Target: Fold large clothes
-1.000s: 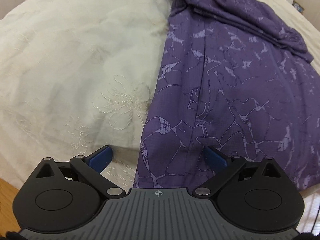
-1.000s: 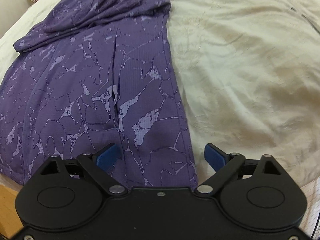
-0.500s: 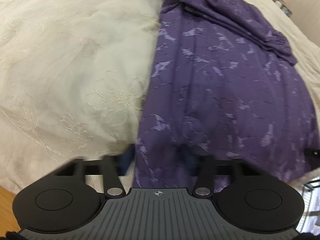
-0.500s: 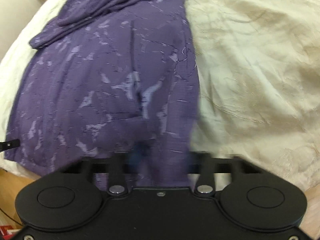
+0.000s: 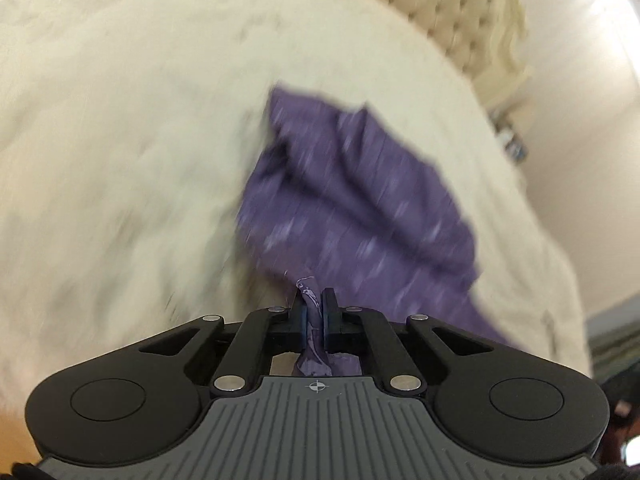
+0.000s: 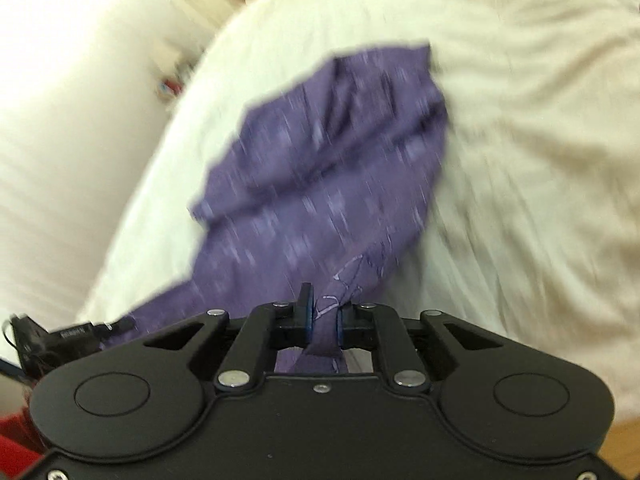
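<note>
Close to the near edge of the bed (image 5: 120,160), the left gripper (image 5: 315,314) is pinched tight on one bottom corner of the purple garment (image 5: 360,200), and the right gripper (image 6: 323,320) is pinched tight on the other corner, with cloth bunched between the pads. From there the garment stretches away over the cream bed cover toward the headboard (image 5: 452,12), its far end lying in loose folds on the bed (the pictures are blurry, so the small folds are hard to see). It looks thin, soft and light, so it will likely droop and sag. Holding both corners seems the best way to fold it evenly.
</note>
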The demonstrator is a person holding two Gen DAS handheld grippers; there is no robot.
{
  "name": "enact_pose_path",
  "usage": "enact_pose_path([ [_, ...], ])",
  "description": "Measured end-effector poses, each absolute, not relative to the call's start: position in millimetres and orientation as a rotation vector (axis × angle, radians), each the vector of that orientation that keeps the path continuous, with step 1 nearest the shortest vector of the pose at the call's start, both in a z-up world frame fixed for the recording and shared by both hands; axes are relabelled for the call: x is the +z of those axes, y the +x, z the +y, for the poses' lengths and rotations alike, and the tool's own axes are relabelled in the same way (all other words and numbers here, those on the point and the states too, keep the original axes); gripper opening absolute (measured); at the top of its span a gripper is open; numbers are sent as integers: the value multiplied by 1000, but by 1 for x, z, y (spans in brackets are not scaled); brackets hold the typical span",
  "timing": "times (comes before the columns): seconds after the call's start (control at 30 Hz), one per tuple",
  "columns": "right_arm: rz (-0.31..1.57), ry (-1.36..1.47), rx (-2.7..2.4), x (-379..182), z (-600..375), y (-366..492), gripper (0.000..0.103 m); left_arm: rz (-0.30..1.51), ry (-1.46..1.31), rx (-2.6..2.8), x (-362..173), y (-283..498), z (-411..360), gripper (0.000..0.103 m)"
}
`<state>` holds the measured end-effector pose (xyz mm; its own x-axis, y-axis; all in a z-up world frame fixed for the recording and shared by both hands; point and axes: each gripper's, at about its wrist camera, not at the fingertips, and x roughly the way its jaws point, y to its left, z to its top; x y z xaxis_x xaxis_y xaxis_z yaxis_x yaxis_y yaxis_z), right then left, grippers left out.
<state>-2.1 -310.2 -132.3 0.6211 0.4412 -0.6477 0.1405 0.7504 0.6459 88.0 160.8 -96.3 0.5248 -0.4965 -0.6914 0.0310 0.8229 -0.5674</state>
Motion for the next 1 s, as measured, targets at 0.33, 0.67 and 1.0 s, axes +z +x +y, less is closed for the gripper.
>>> enact_pose_path([
  [0.33,634,883,70,-96,-351,90,18,745,-694,-307,-58,208,156,6],
  [0.67,578,941,-116,-113,-361,180,18,726,-691,-303,-71,303,124,6],
  [1.0,712,866,-123,-134,-372,247,18,803,-676,-203,-103,343,117,7],
])
